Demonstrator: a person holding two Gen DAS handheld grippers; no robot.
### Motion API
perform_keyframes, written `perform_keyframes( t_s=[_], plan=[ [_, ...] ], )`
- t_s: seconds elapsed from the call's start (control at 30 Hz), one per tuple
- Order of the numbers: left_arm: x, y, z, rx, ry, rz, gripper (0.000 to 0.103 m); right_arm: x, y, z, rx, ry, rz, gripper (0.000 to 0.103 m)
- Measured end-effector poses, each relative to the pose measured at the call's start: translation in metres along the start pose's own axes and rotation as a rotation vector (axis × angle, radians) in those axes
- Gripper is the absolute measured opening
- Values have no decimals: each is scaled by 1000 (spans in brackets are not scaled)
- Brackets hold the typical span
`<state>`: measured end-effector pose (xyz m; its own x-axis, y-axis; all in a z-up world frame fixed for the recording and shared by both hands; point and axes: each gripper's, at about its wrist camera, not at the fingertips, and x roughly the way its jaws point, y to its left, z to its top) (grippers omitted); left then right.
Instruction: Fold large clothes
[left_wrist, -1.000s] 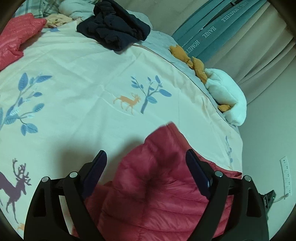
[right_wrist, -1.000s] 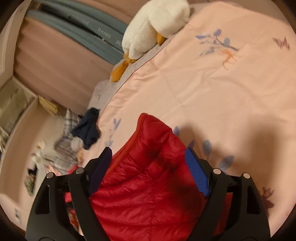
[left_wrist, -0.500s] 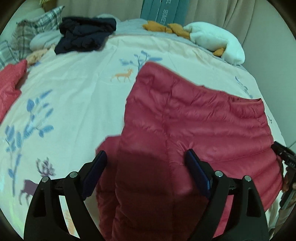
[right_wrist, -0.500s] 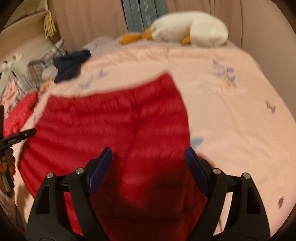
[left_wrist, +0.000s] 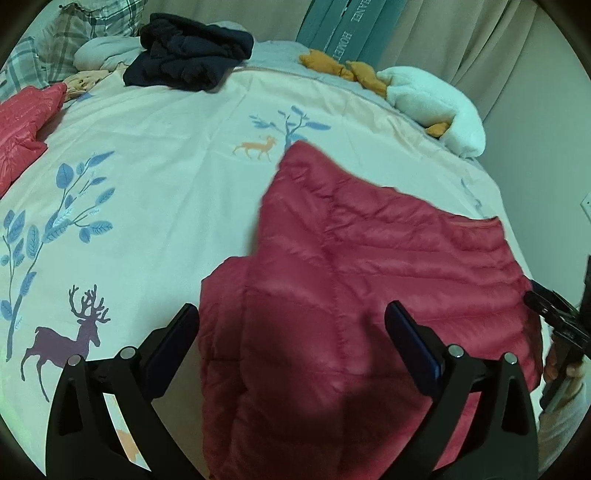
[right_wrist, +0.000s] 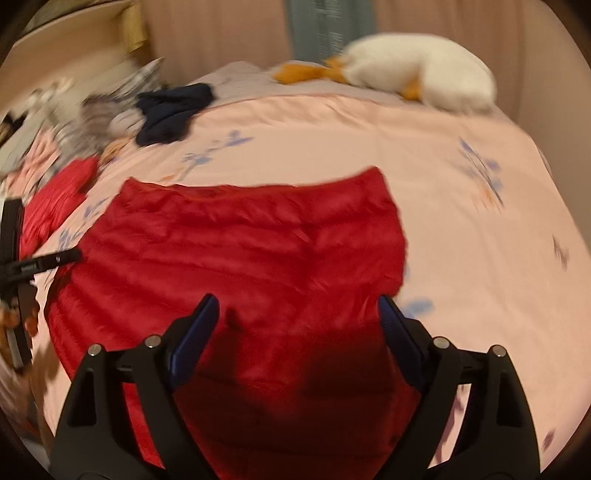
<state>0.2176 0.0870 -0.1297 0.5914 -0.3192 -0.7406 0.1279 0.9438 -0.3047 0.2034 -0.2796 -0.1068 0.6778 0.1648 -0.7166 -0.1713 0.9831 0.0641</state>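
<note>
A red quilted down jacket (left_wrist: 369, 277) lies spread on the bed, its hem toward the far side. My left gripper (left_wrist: 291, 332) hovers open over the jacket's near left part, nothing between its fingers. In the right wrist view the same jacket (right_wrist: 240, 251) stretches wide and fairly flat, and my right gripper (right_wrist: 299, 325) stands open above its near edge. Each gripper shows at the edge of the other's view: the right gripper (left_wrist: 554, 317) beside the jacket's right side, the left gripper (right_wrist: 37, 262) at its left side.
The jacket rests on a pale bed cover (left_wrist: 147, 166) printed with deer and leaves. A dark navy garment (left_wrist: 188, 55) and plaid pillows (left_wrist: 55, 44) sit at the far left. A white plush duck (left_wrist: 436, 96) lies far right. Another red garment (left_wrist: 22, 125) lies at the left edge.
The jacket went from a bunched heap under the grippers to lying spread wide on the bed. Both views swung round to face the headboard. Both grippers stayed open.
</note>
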Motion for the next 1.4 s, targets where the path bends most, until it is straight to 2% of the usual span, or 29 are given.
perform_keyframes(
  t_s=[0.07, 0.13, 0.17, 0.2, 0.33, 0.37, 0.5, 0.53, 0.7, 0.83, 0.9, 0.97, 1.0, 1.03, 1.07, 1.17, 1.27, 1.3, 1.4],
  plan=[
    [-6, -7, 2, 17, -9, -20, 101, 8, 8, 15, -47, 11, -25, 89],
    [-7, -15, 5, 41, -12, -26, 101, 10, 20, 30, -137, 19, -95, 86],
    [-6, -18, 7, 51, -8, -40, 101, 9, 26, 38, -198, 37, -197, 86],
    [-3, -20, 8, 59, -6, -37, 101, 5, 26, 42, -216, 32, -225, 87],
    [14, -20, 17, 79, 7, -23, 101, -2, 21, 55, -194, 2, -54, 87],
    [20, -20, 19, 69, 21, -38, 101, 3, 26, 59, -213, 11, 3, 87],
    [33, -20, 23, 41, 39, -75, 101, 33, 54, 73, -337, 68, 117, 87],
    [35, -20, 25, 37, 42, -84, 101, 44, 62, 80, -361, 88, 165, 86],
    [40, -21, 31, 40, 48, -85, 101, 89, 83, 98, -391, 189, 299, 85],
    [43, -20, 31, 41, 54, -90, 101, 131, 84, 100, -373, 329, 376, 80],
    [45, -19, 30, 36, 58, -97, 101, 145, 81, 98, -349, 401, 416, 72],
    [47, -18, 31, 35, 62, -99, 101, 147, 84, 94, -356, 434, 445, 44],
    [48, -18, 31, 35, 64, -99, 101, 144, 89, 91, -386, 428, 438, 37],
    [48, -19, 31, 34, 67, -98, 101, 139, 95, 87, -426, 410, 416, 19],
    [49, -19, 32, 35, 67, -98, 101, 135, 100, 85, -453, 395, 389, 12],
    [46, -19, 34, 21, 62, -101, 101, 110, 112, 86, -546, 279, 259, 6],
    [41, -19, 40, -5, 48, -119, 101, 84, 114, 103, -553, 115, 150, 5],
    [40, -20, 41, -6, 43, -119, 101, 81, 114, 106, -554, 86, 122, 5],
    [48, -23, 47, 2, 52, -96, 101, 107, 111, 98, -558, 127, 45, 5]
  ],
)
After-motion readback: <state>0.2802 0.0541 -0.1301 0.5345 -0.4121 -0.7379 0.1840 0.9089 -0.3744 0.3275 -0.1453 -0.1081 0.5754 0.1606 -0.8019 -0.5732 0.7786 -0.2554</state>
